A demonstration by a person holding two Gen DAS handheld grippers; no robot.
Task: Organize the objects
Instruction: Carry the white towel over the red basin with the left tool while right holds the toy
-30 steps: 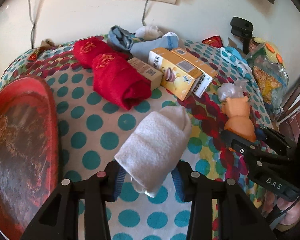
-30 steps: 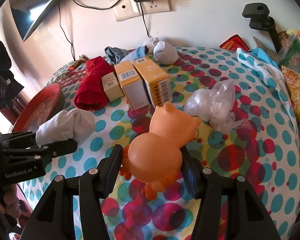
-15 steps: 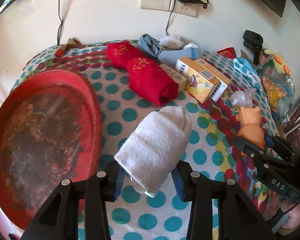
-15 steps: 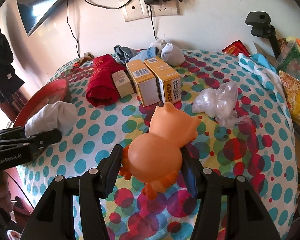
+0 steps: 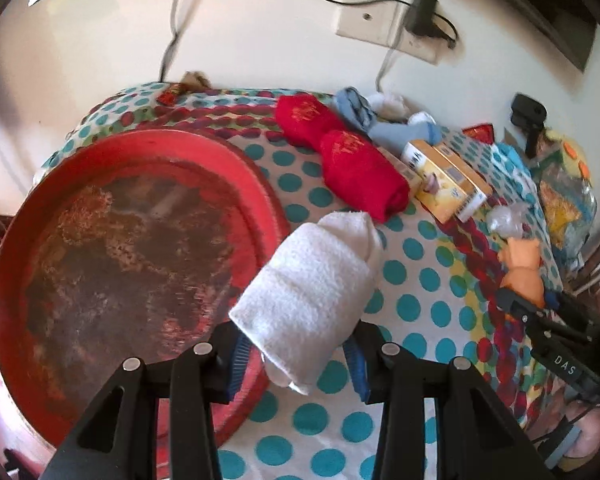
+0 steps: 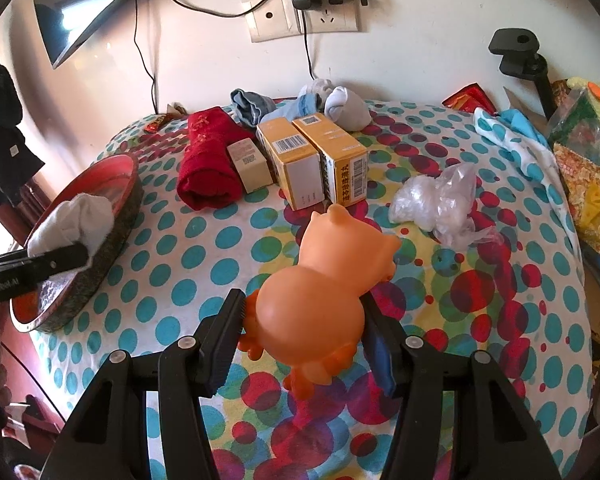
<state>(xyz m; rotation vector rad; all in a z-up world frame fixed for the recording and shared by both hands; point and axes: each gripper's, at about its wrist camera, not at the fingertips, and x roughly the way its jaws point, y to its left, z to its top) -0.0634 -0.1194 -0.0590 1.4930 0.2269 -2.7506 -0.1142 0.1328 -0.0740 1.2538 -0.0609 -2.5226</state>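
My left gripper (image 5: pixel 296 354) is shut on a rolled white towel (image 5: pixel 312 292) and holds it above the right rim of the round red tray (image 5: pixel 32 200). The towel also shows in the right wrist view (image 6: pixel 76 220), over the tray (image 6: pixel 134 184). My right gripper (image 6: pixel 304 340) is shut on an orange rubber toy animal (image 6: pixel 324 280), held above the dotted tablecloth (image 6: pixel 180 280). The toy shows in the left wrist view (image 5: pixel 524 268) at the right.
Two red rolled towels (image 5: pixel 360 172), yellow boxes (image 6: pixel 312 160), a small beige box (image 6: pixel 250 164), socks (image 6: pixel 340 104) and a crumpled plastic bag (image 6: pixel 440 200) lie on the table. Snack bags (image 6: pixel 588 160) and a black clamp (image 6: pixel 520 56) stand at the right. A wall with sockets is behind.
My left gripper has carried the white towel leftward, from over the tablecloth to over the tray's rim. My right gripper has risen and pulled back a little with the toy.
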